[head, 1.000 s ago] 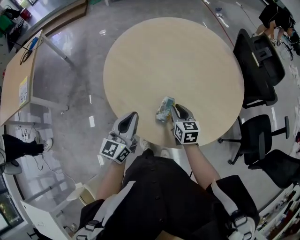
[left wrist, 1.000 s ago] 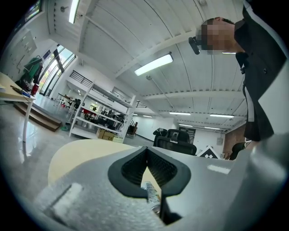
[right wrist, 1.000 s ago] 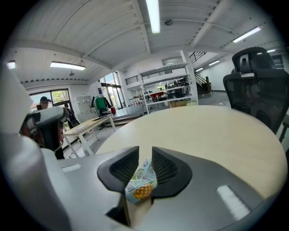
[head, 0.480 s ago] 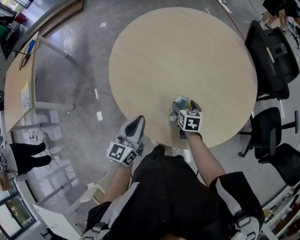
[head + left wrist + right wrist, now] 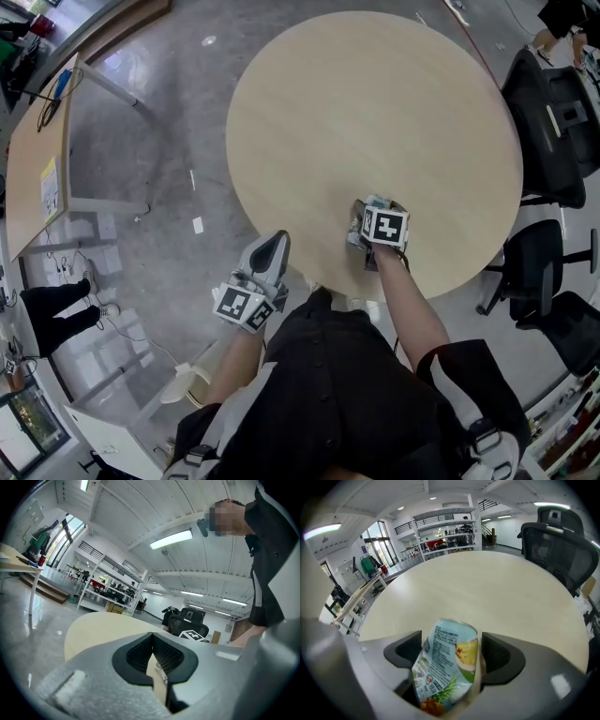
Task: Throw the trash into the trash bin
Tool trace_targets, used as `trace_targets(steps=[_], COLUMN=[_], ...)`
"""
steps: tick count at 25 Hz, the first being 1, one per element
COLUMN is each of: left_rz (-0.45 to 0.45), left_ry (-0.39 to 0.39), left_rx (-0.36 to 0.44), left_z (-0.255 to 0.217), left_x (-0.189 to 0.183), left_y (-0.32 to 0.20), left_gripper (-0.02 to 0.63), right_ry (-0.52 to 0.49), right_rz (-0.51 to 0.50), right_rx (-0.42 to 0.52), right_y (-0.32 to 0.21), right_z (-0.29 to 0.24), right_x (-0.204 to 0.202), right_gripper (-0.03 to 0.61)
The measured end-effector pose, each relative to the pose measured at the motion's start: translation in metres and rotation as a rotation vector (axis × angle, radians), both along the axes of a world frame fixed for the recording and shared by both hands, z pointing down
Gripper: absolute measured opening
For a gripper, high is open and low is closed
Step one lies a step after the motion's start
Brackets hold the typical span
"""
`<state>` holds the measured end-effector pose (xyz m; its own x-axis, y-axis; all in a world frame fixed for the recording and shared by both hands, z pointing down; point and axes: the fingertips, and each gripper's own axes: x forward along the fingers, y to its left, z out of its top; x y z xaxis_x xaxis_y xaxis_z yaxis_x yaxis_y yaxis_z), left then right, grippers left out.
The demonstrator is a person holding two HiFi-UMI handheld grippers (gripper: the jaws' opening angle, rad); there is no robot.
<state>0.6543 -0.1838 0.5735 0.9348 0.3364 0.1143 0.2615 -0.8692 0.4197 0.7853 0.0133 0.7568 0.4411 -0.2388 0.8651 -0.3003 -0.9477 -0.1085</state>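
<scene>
Right gripper view: my right tongs [image 5: 452, 651] have just spread wide around the crushed can [image 5: 446, 667] at the counter [image 5: 487, 588]'s near edge, left tongs [image 5: 153, 644] closed and empty, binning all ahead.

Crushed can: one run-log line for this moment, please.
right gripper: jaws just opening, crushed can between | left gripper: shut, empty
</scene>
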Motion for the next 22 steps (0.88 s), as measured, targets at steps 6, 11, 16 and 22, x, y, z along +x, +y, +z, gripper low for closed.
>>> trace_targets(steps=[6,11,16,22], left_rz=[0.036,0.057,0.063,0.078], left_ry=[0.002,0.007,0.016,0.032], left_rx=[-0.006,-0.003,0.006,0.021], left_z=[0.002,0.001,-0.003,-0.008], left_x=[0.001,0.002,0.002,0.002], left_y=[0.005,0.007,0.011,0.027], left_gripper=[0.0,0.0,0.0,0.0], right_ry=[0.013,0.048,0.144,0.366], right_rz=[0.003,-0.027,-0.065,-0.133], right_rx=[0.043,0.112,0.2,0.253], right_y=[-0.001,-0.007,-0.008,-0.001], right_z=[-0.002,-0.007,-0.023,-0.062], right_x=[-0.003,-0.01,-0.013,-0.008], right_gripper=[0.35,0.303,0.284,0.275])
